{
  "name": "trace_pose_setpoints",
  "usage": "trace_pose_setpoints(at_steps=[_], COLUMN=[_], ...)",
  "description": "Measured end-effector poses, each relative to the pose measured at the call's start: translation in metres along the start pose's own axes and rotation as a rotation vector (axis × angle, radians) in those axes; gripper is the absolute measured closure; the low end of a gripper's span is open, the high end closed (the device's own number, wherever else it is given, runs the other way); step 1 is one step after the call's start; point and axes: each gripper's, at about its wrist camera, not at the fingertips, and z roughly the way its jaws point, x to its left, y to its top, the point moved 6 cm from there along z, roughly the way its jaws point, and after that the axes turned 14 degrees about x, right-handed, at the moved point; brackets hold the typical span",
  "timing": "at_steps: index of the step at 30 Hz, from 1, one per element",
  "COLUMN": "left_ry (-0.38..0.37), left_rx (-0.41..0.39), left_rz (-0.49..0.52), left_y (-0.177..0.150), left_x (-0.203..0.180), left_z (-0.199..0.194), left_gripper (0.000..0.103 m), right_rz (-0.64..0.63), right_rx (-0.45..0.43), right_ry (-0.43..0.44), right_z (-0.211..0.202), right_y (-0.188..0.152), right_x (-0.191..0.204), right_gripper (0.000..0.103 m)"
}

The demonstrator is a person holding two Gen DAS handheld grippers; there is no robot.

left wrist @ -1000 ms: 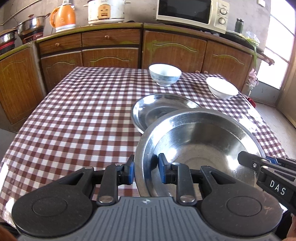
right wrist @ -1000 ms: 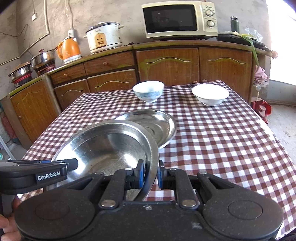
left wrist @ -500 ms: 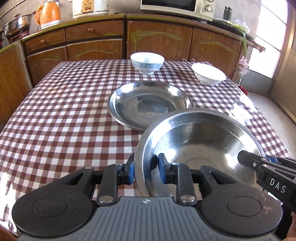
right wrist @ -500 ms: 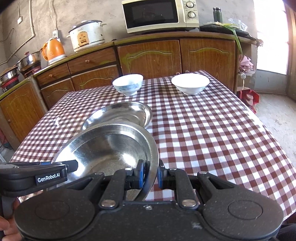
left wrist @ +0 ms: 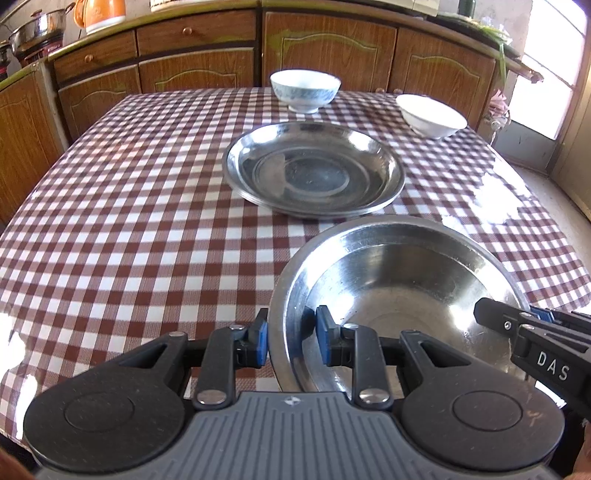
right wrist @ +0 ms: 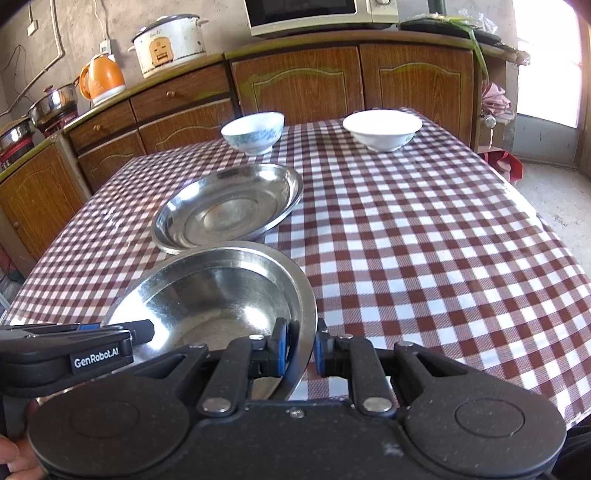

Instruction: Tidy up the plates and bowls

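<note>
I hold a steel plate (left wrist: pixel 399 295) (right wrist: pixel 221 291) above the near part of the table, one gripper on each side. My left gripper (left wrist: pixel 290 338) is shut on its left rim. On the opposite rim my right gripper (right wrist: pixel 299 345) is shut too; its finger shows at the right of the left wrist view. A stack of steel plates (left wrist: pixel 314 170) (right wrist: pixel 229 208) lies on the checked tablecloth just beyond the held plate. Farther back stand a blue-patterned bowl (left wrist: pixel 304 88) (right wrist: pixel 254 131) and a white bowl (left wrist: pixel 432 116) (right wrist: pixel 382 129).
The table (left wrist: pixel 129 221) (right wrist: pixel 424 240) wears a red-and-white checked cloth. Wooden cabinets (right wrist: pixel 295 85) run behind it with a rice cooker (right wrist: pixel 168 44), an orange kettle (right wrist: pixel 103 77), a microwave (right wrist: pixel 317 14) and pots (right wrist: pixel 55 103). A bright doorway (right wrist: pixel 546 62) is at the right.
Both grippers have sunk with the plate and tilted further down. The stacked plates now show whole beyond the held plate's far rim, and the counter has slid up out of the left wrist view.
</note>
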Motion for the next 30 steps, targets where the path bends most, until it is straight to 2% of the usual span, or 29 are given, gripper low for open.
trace_pose_setpoints(at_steps=[16,18,19,21,23,25,29,30], left_ry=[0.011,0.015,0.016,0.018,0.024,0.035,0.045,0.048], left_rx=[0.006,0.006,0.003,-0.001,-0.006,-0.011,-0.018,-0.021], left_rz=[-0.016,-0.027,-0.031,-0.042,-0.048,-0.055,-0.065,-0.068], left_y=[-0.007,-0.008,-0.007,-0.006,-0.005,-0.003,0.003,0.005], left_x=[0.008,0.011,0.012,0.015,0.017,0.02,0.023,0.022], left_z=[0.009,0.008,0.007,0.002,-0.004,-0.01,-0.025,-0.028], left_gripper=[0.073,0.067,0.065,0.064,0.058,0.052,0.05,0.046], right_rz=[-0.033,-0.035,-0.033,-0.03,-0.024,-0.017,-0.005,-0.006], right_rx=[0.026,0.019,0.014,-0.004,-0.02,-0.045,-0.089,-0.097], right_ry=[0.004,0.004,0.0,-0.013,-0.014,-0.017,-0.011,-0.009], right_z=[0.017,0.015,0.014,0.011,0.006,-0.001,-0.016,-0.019], right_y=[-0.001,-0.001,-0.001,0.0,0.003,0.006,0.015,0.017], right_x=[0.01,0.01,0.009,0.008,0.007,0.005,0.003,0.003], right_gripper=[0.083,0.08,0.074,0.072,0.071,0.065,0.064,0.063])
